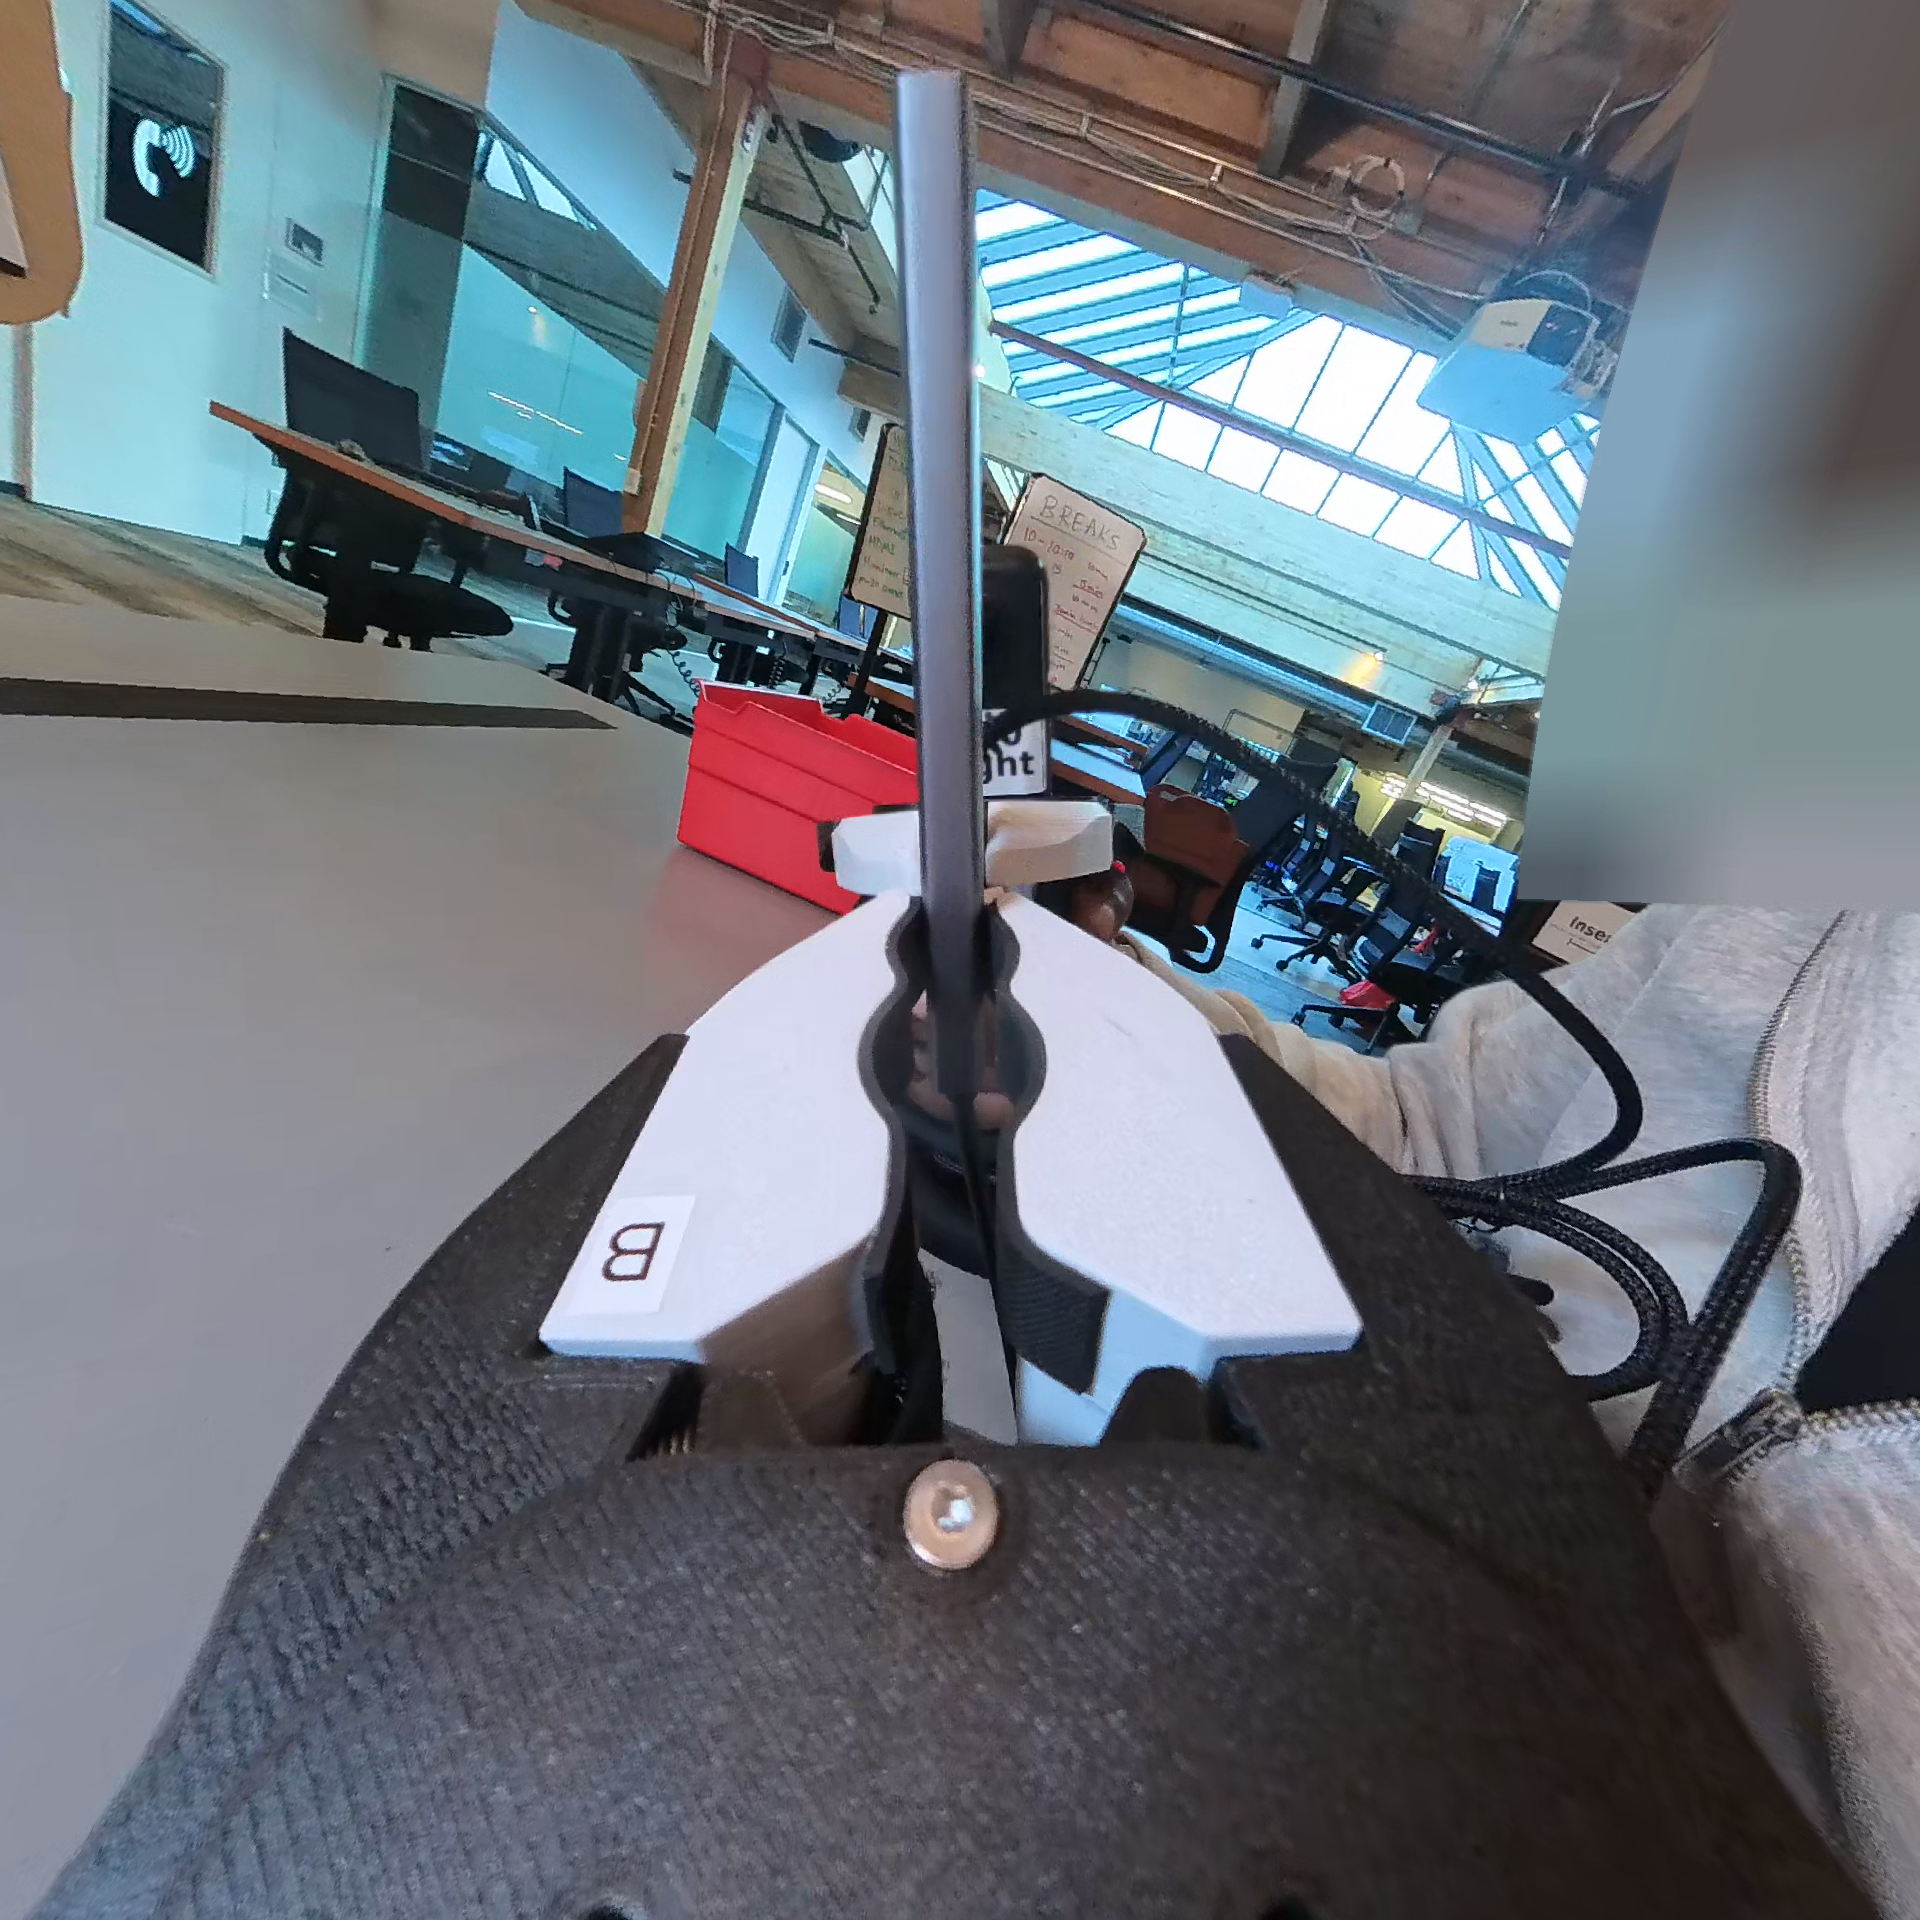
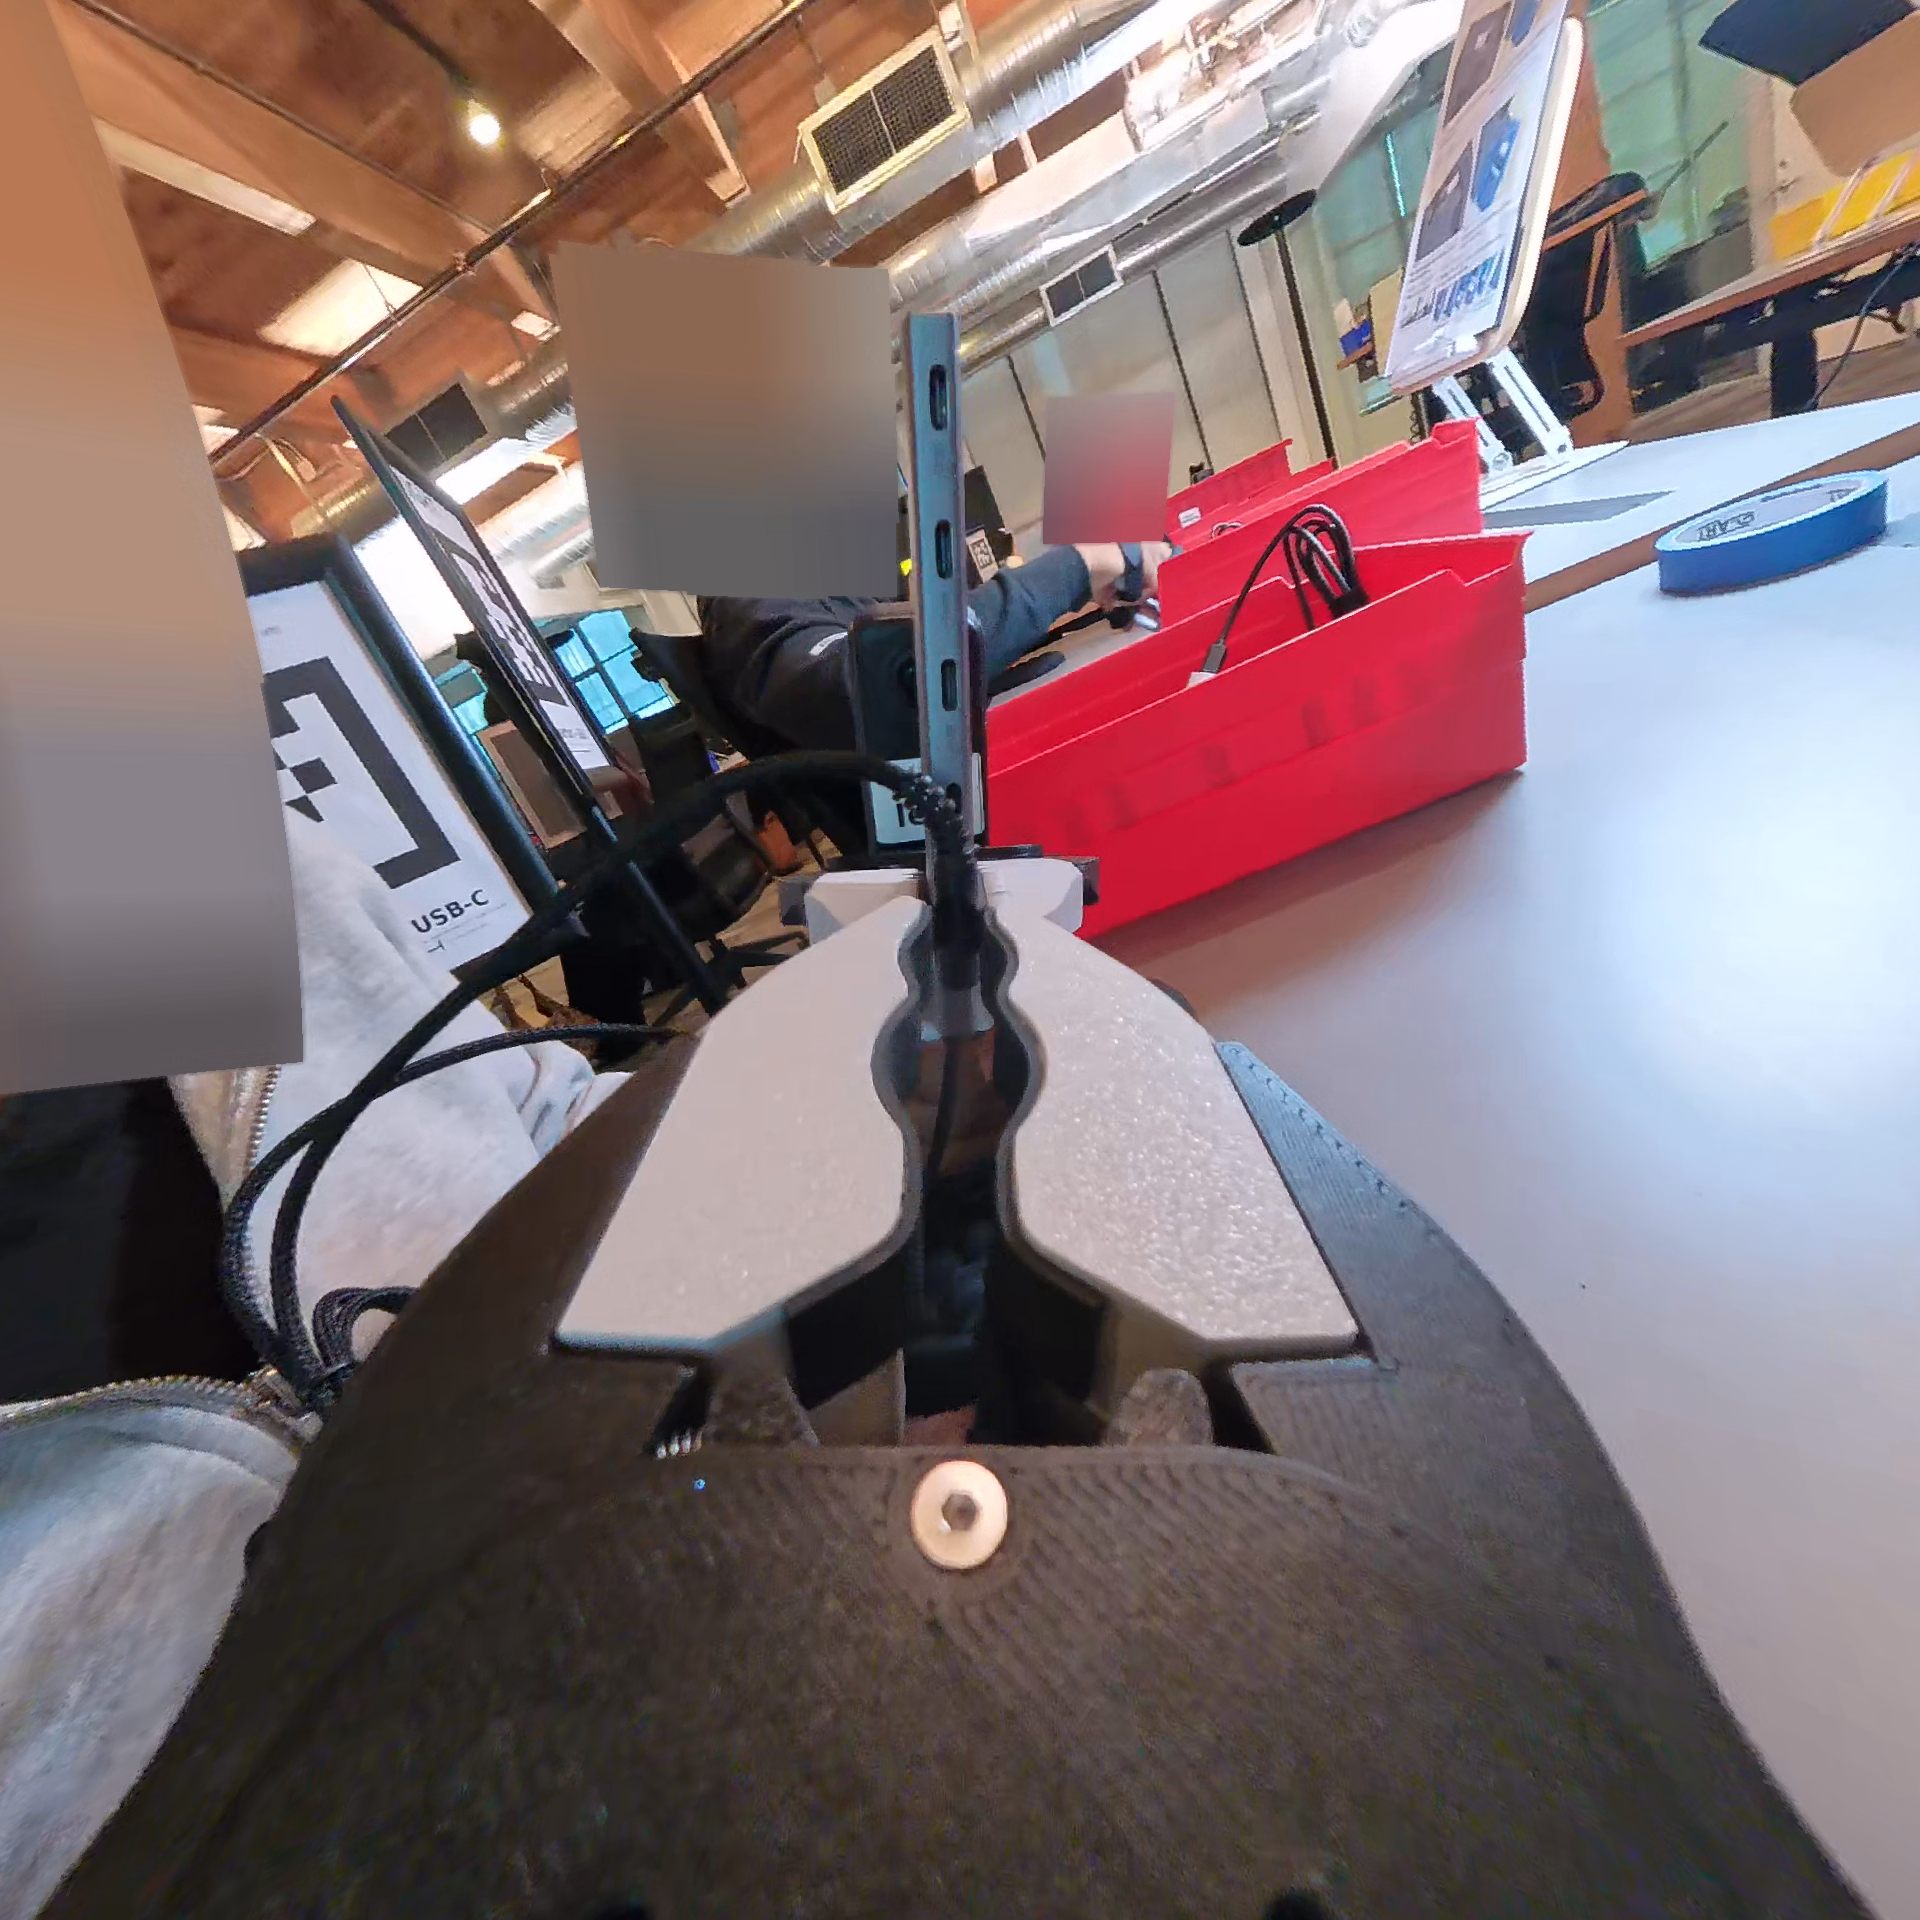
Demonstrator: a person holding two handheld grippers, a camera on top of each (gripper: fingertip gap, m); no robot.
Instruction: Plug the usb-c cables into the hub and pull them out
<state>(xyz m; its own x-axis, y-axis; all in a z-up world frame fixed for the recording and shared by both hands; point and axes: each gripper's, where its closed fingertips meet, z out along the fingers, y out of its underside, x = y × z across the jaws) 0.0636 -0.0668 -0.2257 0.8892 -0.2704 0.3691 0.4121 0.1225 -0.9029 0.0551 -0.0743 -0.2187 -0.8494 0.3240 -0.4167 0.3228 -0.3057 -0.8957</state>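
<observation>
Left gripper (image 1: 948,935) clamps the slim grey metal hub (image 1: 940,499) upright; right gripper (image 2: 954,940) pinches the black braided usb-c cable's plug (image 2: 951,966) just below the hub — keep it square, push straight.

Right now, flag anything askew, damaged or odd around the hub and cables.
Nothing looks damaged or spilled. The hub stands upright, edge-on, clamped in the left gripper. The right gripper pinches a braided cable plug just below it. Three ports facing the right camera are empty.

Open-plan office: desks (image 1: 436,488), swivel chairs (image 1: 405,582), whiteboards (image 1: 1075,582).
</observation>
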